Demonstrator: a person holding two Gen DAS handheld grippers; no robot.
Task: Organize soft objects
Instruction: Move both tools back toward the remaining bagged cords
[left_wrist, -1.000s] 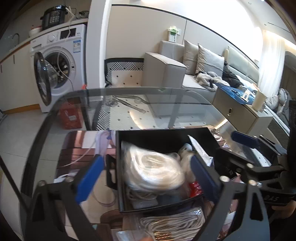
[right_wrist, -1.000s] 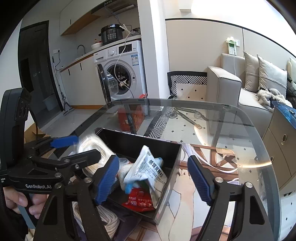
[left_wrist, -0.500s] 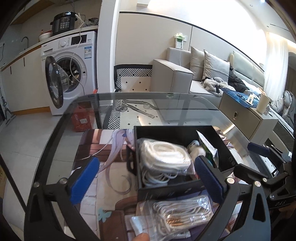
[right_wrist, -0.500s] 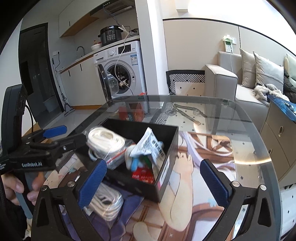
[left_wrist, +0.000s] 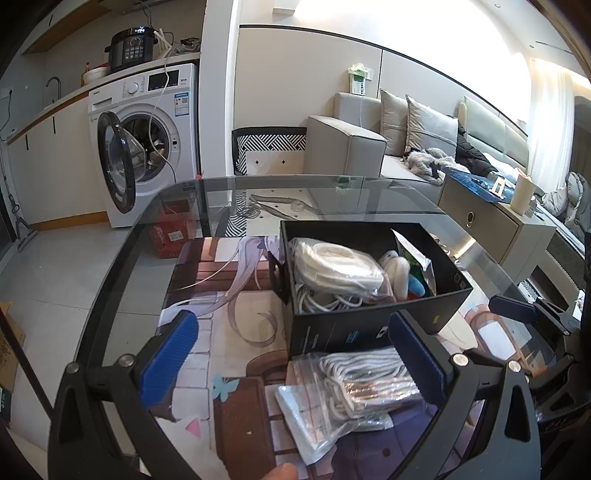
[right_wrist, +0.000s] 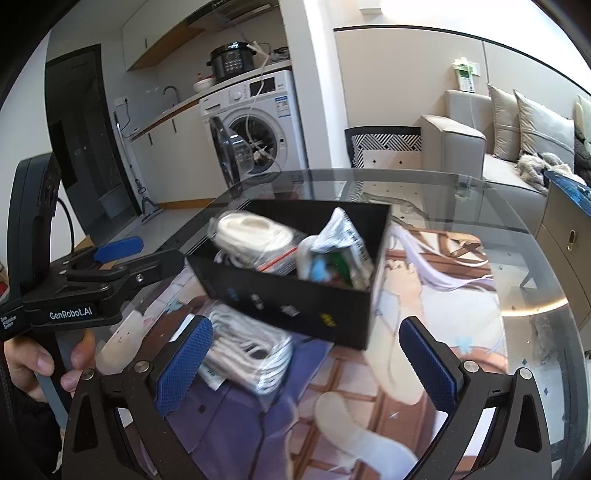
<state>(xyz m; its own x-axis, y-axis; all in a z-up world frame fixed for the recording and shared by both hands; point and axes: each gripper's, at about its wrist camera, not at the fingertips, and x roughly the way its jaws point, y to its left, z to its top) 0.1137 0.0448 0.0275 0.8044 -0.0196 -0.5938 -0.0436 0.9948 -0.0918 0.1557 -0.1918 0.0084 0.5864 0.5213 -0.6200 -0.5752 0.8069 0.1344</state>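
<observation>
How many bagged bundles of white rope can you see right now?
2. One bundle lies inside the black box, at its left end. The other bundle lies on the mat just in front of the box. More may be buried underneath.

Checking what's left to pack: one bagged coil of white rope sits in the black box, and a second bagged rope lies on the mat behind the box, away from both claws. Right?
Not quite. The second bagged rope lies on the mat in front of the black box, on the claws' side, as the left wrist view shows. The other bagged coil is in the box.
</observation>
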